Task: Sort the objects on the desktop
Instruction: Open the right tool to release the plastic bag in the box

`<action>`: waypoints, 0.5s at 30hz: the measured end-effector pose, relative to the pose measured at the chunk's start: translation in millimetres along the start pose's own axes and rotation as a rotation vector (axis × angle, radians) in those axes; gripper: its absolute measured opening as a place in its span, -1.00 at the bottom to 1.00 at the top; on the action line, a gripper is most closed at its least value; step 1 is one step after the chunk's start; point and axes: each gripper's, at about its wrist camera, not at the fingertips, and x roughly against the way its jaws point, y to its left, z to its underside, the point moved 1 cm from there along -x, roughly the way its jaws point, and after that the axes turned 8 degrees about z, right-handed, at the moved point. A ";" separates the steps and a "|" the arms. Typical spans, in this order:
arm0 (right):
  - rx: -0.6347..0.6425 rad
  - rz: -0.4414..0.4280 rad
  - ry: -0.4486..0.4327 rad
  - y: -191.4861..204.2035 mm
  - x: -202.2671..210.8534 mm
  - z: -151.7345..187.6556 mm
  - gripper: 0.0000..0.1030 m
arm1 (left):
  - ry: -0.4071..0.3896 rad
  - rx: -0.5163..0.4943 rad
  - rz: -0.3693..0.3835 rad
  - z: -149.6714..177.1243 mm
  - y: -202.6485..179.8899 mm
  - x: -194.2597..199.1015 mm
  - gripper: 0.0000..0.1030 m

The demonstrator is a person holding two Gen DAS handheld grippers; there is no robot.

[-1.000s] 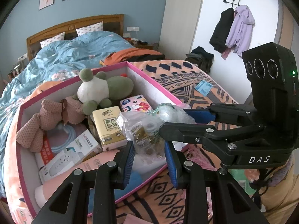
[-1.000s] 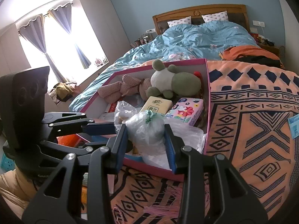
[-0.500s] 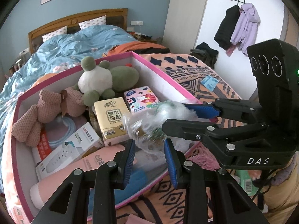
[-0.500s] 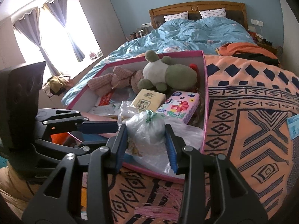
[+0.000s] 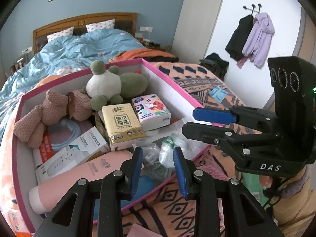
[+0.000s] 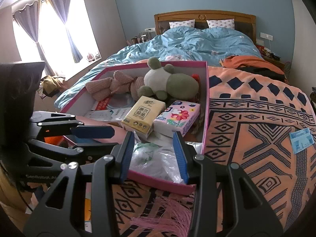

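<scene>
Only the right wrist view shows the window [image 6: 49, 29]; right fingers [image 6: 126, 156] apart astride the bag [image 6: 156, 160], left fingers [image 5: 136, 167] together.

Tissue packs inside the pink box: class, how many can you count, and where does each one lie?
2. The yellow tissue pack lies mid-box below the frog plush; the floral tissue pack lies beside it, nearer the box's right wall. Others may be hidden underneath.
</scene>
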 end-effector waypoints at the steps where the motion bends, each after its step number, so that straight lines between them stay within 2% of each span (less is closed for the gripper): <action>1: -0.001 -0.001 -0.002 0.3 1.6 0.2 -0.17 | -0.009 0.001 0.008 1.2 -0.8 2.8 -0.39; 7: -0.018 -0.037 -0.019 0.8 17.8 7.3 -0.17 | -0.065 -0.005 0.046 10.3 -10.7 22.8 -0.36; 11: -0.019 -0.056 -0.030 3.8 31.1 14.7 -0.13 | -0.091 -0.011 0.063 19.9 -17.8 36.3 -0.27; 15: -0.017 -0.069 -0.037 5.3 46.1 26.1 -0.07 | -0.093 -0.029 0.072 39.4 -24.7 46.4 -0.23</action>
